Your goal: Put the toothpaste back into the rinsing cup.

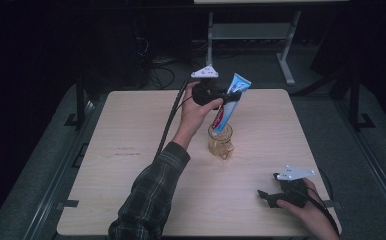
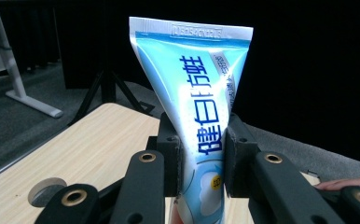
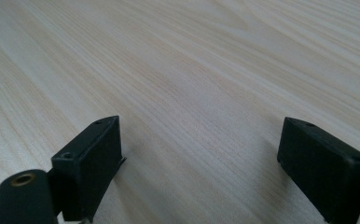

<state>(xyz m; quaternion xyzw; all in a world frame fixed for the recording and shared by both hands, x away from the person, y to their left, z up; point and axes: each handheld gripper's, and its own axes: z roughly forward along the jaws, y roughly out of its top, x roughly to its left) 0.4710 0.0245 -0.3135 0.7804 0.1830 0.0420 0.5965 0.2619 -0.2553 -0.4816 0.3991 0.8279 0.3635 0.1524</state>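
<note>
Two grippers in use. Left gripper [image 1: 229,96] raised above mid-table, jaws clamped on toothpaste tube [image 1: 230,102]; tube tilted, crimped end up, lower end inside glass jar [image 1: 220,141] standing on wooden table [image 1: 131,165]. Right gripper [image 1: 272,196] low at near right edge, jaws spread wide, nothing between them.
</note>
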